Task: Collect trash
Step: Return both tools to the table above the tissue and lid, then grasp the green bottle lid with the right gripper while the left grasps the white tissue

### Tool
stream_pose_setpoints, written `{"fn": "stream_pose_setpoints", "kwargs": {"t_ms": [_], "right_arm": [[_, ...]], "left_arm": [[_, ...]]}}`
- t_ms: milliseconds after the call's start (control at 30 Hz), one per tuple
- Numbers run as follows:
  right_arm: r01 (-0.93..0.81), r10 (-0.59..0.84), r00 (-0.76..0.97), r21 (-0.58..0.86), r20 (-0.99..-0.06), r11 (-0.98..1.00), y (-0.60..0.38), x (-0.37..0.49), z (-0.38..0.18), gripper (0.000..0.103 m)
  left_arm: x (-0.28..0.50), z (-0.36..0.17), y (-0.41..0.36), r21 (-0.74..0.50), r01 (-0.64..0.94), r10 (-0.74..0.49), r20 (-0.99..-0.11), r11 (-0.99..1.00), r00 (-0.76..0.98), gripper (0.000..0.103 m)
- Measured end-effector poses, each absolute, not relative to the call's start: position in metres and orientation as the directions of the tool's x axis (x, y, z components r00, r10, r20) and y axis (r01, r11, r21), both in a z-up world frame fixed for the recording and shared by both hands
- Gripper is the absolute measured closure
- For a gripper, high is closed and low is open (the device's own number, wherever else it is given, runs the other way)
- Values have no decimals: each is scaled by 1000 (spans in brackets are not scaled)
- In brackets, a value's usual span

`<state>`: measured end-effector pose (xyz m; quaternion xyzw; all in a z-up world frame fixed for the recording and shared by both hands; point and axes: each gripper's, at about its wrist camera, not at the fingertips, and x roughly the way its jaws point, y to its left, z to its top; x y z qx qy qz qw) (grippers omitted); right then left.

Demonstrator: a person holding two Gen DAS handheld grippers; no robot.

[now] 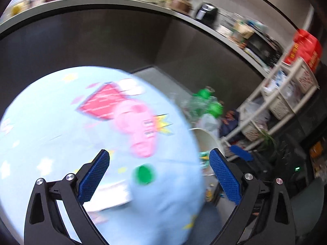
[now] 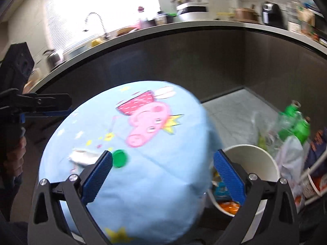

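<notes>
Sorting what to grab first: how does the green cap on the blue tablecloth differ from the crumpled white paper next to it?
The green cap is a small, flat, round, bright green disc; the white paper is larger, crumpled and irregular. The cap lies nearer the table's middle, the paper nearer the left edge in the right wrist view. Both rest loose on the blue tablecloth, ungripped, near the right claw, which is open.

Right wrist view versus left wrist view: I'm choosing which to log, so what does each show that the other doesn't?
Only the right wrist view shows the curved sink faucet, the bright window and the other hand-held gripper from the side. Only the left wrist view shows the white wire shelf rack with the red bag. Both show the round light-blue cartoon-pig table cover, green bottle cap, white paper cup and green plastic bottles.
</notes>
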<state>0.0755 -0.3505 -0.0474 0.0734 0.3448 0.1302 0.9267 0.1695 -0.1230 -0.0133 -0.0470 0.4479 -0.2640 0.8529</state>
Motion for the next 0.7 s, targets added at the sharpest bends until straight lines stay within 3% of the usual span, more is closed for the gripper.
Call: {"fn": "stream_pose_setpoints", "kwargs": {"t_ms": [133,300,567,667,700], "right_arm": [[-289,355,666,211,-657,934,-301,88,-50,31],[-367,371,598,168,-711,915,-248,103,-70,37],[-365,299,575,89,-762,927,-231,119,-91,44],[-362,289,569,81,-770,929,-233,124,-96,55],[-365,291,564,82,-773,927,-233,126,-97,66]], "left_arm": [[159,-25,-65,-314,333,-445,-761,889,472,9],[148,-48,-32,-291,326,-421,-777,900,468,10],[148,-83,-39,-231,456,-431,-806,860,406,9],[157,-91,-50,-205,515,-436,-816,833,380,9],[160,-93,-54,-200,531,-438,-818,823,371,9]]}}
